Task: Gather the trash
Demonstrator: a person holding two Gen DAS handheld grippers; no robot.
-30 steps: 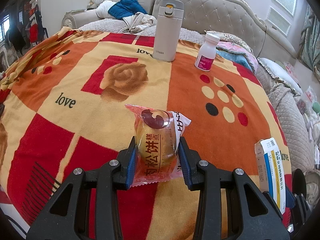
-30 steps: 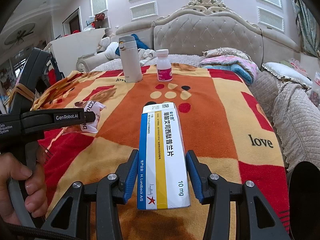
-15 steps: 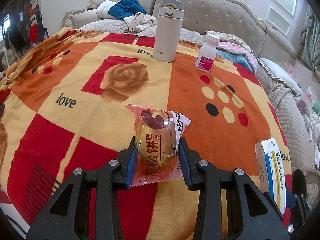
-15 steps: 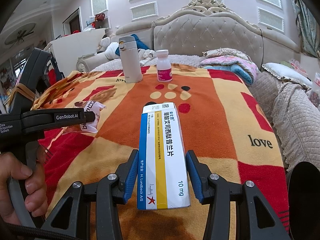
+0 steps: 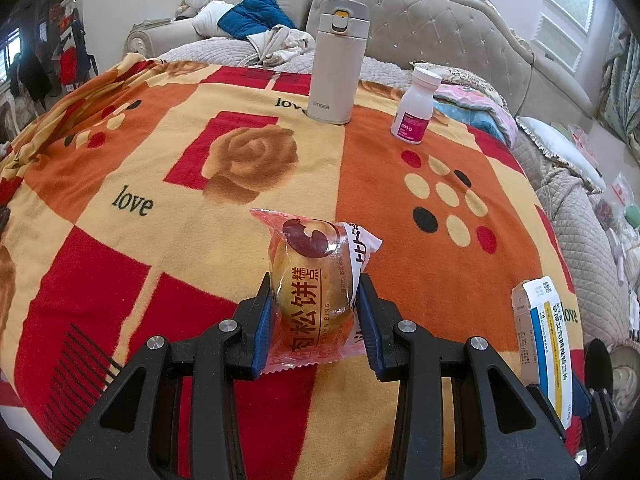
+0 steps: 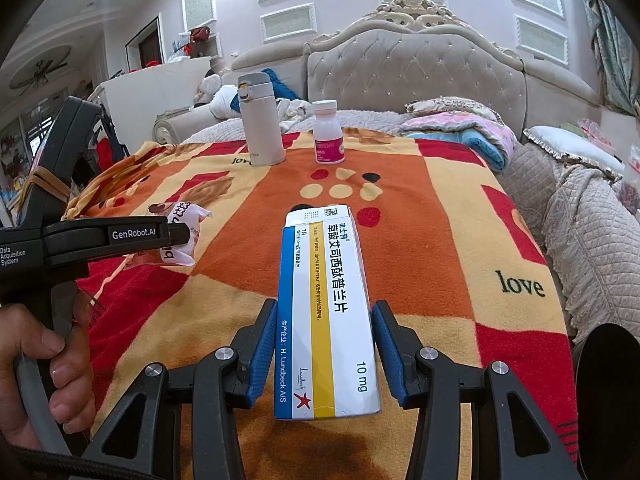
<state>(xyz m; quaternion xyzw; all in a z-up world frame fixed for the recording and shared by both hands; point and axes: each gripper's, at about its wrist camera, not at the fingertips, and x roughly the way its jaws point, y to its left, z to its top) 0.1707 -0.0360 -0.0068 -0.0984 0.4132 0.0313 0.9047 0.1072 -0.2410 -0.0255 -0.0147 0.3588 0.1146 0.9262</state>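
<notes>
With my left gripper (image 5: pixel 316 312) clamped on the snack packet (image 5: pixel 314 280) and my right gripper (image 6: pixel 325 344) on the medicine box (image 6: pixel 326 312), both pickups looked done, so next called for carrying them to a bin, none being visible.

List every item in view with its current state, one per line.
Snack packet: sealed, clamped between left gripper fingers.
Medicine box: closed, held in right gripper fingers.
Thermos: upright, lid shut.
Pill bottle: upright, capped.
Blanket: spread flat.
</notes>
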